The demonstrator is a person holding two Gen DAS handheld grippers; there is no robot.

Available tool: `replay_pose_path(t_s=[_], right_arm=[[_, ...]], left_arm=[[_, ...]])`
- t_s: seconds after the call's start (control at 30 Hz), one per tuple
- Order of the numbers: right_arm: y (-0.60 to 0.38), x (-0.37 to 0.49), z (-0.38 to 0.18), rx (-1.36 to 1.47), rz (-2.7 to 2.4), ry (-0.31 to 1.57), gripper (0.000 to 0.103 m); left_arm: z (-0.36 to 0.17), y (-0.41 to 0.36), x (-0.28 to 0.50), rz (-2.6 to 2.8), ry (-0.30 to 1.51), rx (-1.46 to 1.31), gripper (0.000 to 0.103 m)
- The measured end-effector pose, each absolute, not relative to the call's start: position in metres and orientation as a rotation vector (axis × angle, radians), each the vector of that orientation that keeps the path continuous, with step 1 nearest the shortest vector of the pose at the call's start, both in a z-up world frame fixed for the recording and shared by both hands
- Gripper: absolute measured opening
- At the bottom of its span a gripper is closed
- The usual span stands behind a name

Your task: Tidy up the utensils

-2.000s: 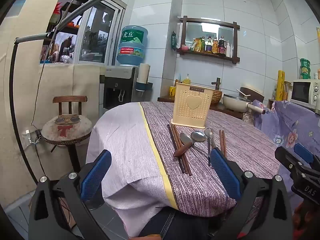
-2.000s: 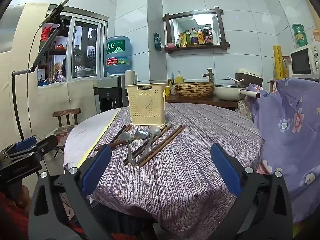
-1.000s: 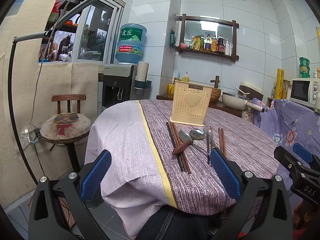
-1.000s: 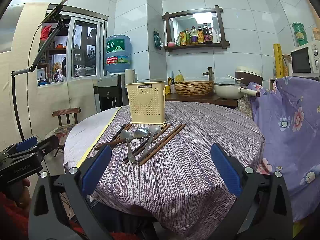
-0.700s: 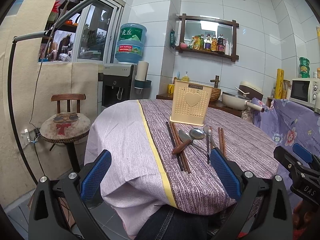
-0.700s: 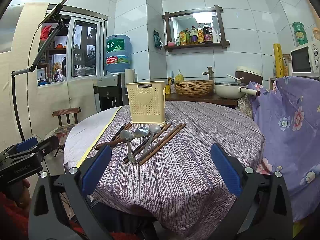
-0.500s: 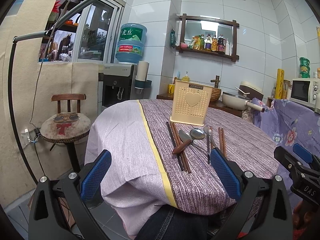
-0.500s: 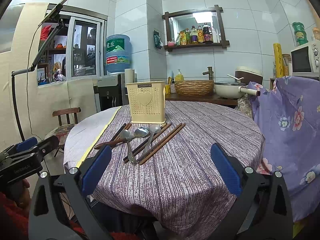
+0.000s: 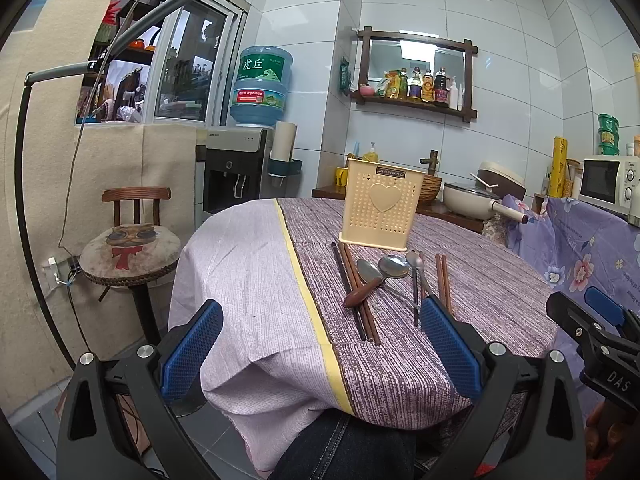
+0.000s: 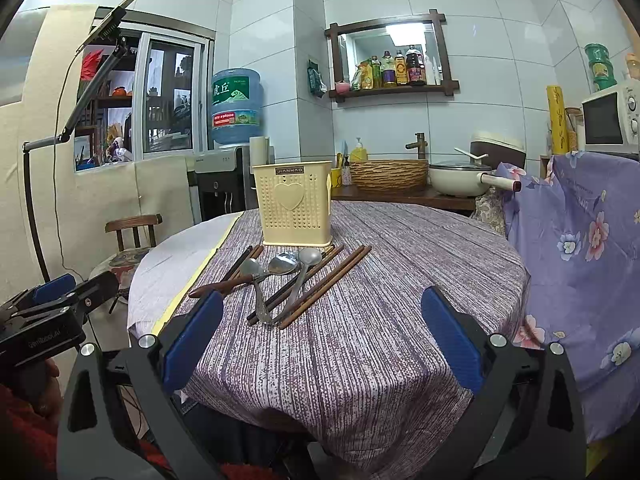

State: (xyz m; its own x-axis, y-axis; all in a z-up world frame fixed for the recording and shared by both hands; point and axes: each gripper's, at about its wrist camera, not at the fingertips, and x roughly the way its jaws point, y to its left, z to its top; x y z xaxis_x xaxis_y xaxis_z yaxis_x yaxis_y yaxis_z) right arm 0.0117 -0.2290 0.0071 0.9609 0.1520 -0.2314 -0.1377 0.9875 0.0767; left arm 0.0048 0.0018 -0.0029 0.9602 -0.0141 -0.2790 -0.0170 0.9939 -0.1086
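Note:
A cream perforated utensil holder (image 9: 380,210) (image 10: 295,204) with a heart stands upright on the round table (image 10: 400,280). In front of it lie several utensils: a wooden-handled spoon (image 9: 362,290) (image 10: 224,285), metal spoons (image 9: 394,267) (image 10: 296,280) and pairs of brown chopsticks (image 9: 356,292) (image 10: 326,284). My left gripper (image 9: 320,348) is open and empty, held back at the table's near edge. My right gripper (image 10: 322,344) is open and empty, also short of the utensils.
A purple striped cloth with a yellow band (image 9: 308,296) covers the table. A stool with a cat cushion (image 9: 130,246) and a water dispenser (image 9: 236,168) stand to the left. A flowered cloth (image 10: 580,248) hangs to the right. A counter with basket and pot (image 10: 460,178) is behind.
Both grippers have shifted only slightly; the utensils and holder lie as before.

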Motion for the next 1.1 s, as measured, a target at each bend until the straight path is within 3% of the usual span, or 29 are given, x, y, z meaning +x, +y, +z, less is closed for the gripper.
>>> replay_pose_path(t_s=[1.1], right_arm=[[-0.2237,0.0141,0.0072,0.058,0.147,0.242,0.098]], left_arm=[[-0.003,0.0016,0.0051,0.002,0.286,-0.111,0.098]])
